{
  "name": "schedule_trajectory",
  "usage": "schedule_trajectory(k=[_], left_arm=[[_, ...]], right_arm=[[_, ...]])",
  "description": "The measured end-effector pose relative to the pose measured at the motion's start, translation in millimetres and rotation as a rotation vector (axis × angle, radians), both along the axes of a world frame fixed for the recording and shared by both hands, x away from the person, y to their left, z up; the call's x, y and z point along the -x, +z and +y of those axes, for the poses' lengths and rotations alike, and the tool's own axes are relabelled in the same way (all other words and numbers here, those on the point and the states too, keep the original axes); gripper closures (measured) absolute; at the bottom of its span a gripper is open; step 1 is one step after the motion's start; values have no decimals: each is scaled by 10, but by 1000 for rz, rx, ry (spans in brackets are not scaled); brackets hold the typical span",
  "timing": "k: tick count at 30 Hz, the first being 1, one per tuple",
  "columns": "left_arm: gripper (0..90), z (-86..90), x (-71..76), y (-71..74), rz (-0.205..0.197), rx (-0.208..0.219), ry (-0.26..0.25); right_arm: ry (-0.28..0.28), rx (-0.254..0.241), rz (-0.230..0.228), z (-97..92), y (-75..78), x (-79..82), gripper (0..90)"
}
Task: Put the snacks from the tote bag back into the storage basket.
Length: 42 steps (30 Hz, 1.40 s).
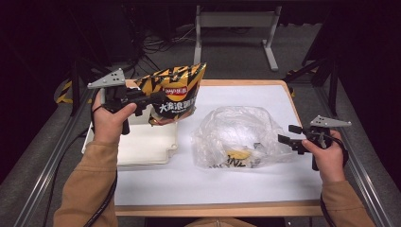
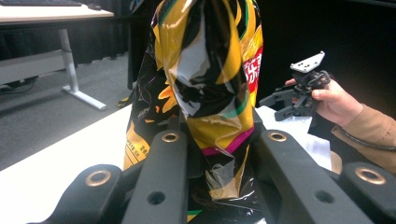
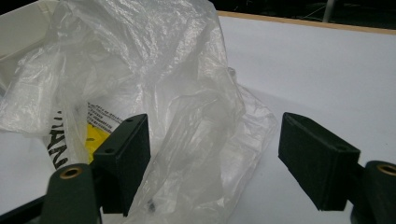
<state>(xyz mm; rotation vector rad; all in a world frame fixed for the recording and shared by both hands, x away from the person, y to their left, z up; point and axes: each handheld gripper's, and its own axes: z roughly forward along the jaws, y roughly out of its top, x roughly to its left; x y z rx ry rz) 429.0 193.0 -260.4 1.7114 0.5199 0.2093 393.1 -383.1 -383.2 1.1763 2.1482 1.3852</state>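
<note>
High view, item one: my left hand-held gripper (image 1: 150,100), jaws drawn narrow and clamped on the lower part of a chip bag (image 1: 176,91), held aloft above the tabletop's (image 1: 208,184) far-left area, over a white tray (image 1: 146,144) that lies near the left edge. The bag is black and yellow with tiger-like stripes; a red Lay's-style roundel sits on its front, with large white Chinese characters beneath, the first reading 大. Smaller print is too fine to read.

Item two: clear plastic bag (image 1: 236,135), crumpled, resting on the tabletop right of centre, mouth towards the right edge. Inside lies something yellow with black lettering, of which "AN" can be made out; the rest is hidden by folds.

Item three: my right hand-held gripper (image 1: 289,135), jaws wide, holding nothing, poised at the plastic bag's right side. In the right gripper view the film (image 3: 187,116) lies loosely between the jaws without being pinched.

Step in hand, as I judge it: carrying the chip bag across for packing into the plastic bag.

Next move calls for: the right jaws to pinch one layer of film and lift the mouth open, then the left to bring the chip bag in narrow end first.
</note>
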Motion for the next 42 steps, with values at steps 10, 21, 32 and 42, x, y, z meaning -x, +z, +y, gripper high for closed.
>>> schedule_trajectory(k=[10, 21, 32, 42], left_arm=[[784, 261, 26, -4, 1, 3, 15], [784, 471, -25, -153, 22, -11, 42], [781, 615, -88, -395, 42, -27, 55], [780, 667, -117, -591, 55, -63, 70]], right_arm=[[-14, -1, -12, -38, 38, 76, 254], [-9, -7, -75, -103, 111, 197, 188], [37, -29, -147, -5, 148, 195, 149], [65, -29, -186, -4, 231, 237, 149]])
